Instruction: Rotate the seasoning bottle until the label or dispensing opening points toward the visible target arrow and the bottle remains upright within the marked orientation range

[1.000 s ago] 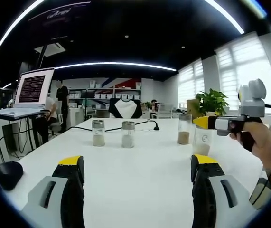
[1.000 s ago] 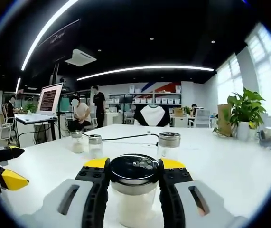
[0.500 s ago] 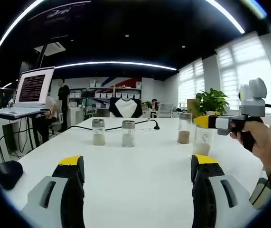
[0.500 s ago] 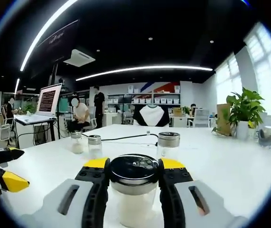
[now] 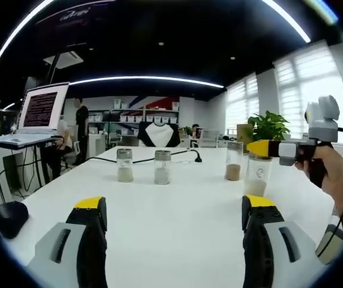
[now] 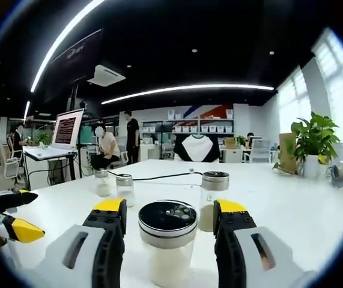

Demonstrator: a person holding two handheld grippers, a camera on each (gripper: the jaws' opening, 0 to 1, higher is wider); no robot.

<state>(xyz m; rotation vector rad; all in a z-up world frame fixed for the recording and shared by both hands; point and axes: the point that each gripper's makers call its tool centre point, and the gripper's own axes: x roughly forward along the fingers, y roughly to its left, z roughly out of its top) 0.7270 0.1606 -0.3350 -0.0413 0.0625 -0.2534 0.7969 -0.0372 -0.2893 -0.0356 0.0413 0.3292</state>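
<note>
Your right gripper has its jaws apart, one on each side of the seasoning bottle with a gap at both sides, not clamped on it. In the left gripper view the same right gripper comes in from the right, held by your hand, yellow tips at the bottle's lid. Your left gripper is wide apart over bare table, holding nothing.

The seasoning bottle stands upright on the white table, near its right side in the left gripper view. Clear glass, dark round lid with small holes on top, white powder filling the lower part.

Three more jars stand upright further back. The brown-filled jar sits just behind the seasoning bottle; in the right gripper view it is partly hidden by the right jaw. Two jars with pale contents stand side by side, well apart from the seasoning bottle: left jar and middle jar.

A black cable runs across the table behind the jars. A black mouse lies at the table's left edge. An open laptop sits on a stand to the left. A potted plant is by the window. People are in the office background.
</note>
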